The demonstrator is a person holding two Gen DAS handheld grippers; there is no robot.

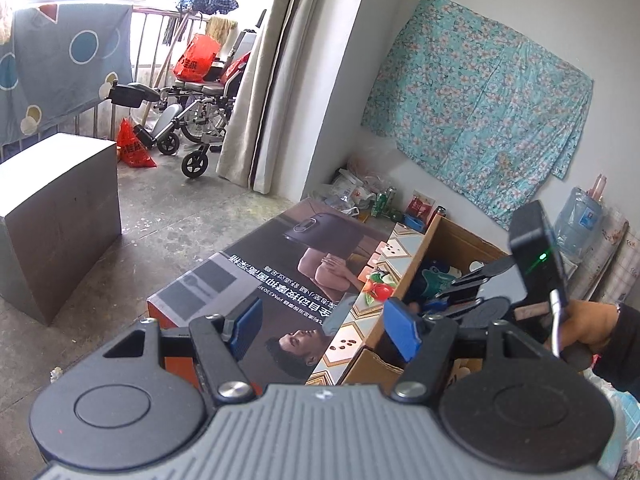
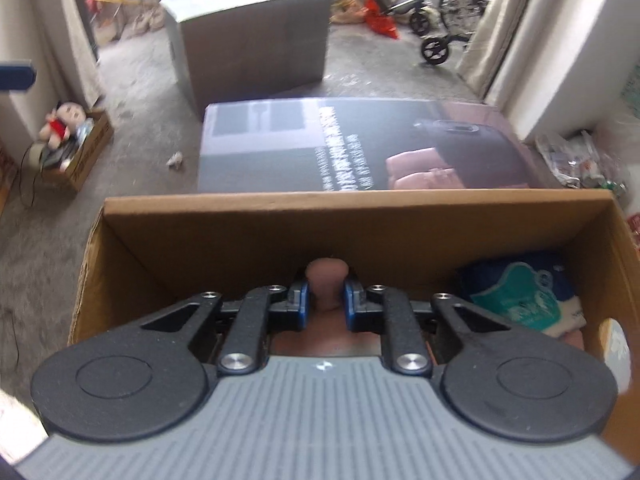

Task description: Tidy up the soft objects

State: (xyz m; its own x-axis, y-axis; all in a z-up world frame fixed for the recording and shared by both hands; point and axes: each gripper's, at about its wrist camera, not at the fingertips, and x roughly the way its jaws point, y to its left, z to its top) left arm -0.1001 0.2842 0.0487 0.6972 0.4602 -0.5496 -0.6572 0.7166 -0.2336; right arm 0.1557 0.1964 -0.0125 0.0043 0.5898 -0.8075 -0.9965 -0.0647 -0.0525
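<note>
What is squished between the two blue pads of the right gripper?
A soft brownish-pink plush piece sits pinched in the right gripper, above the open cardboard box. The right wrist view shows it.

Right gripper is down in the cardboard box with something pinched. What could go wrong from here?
1. The right gripper pinches only a narrow neck of the brown soft object; the piece may slip out when lifted.
2. The object hangs close to the cardboard box wall, so it could snag there.
3. The left gripper hangs open above the box's edge, near the right one; the two could bump.
</note>
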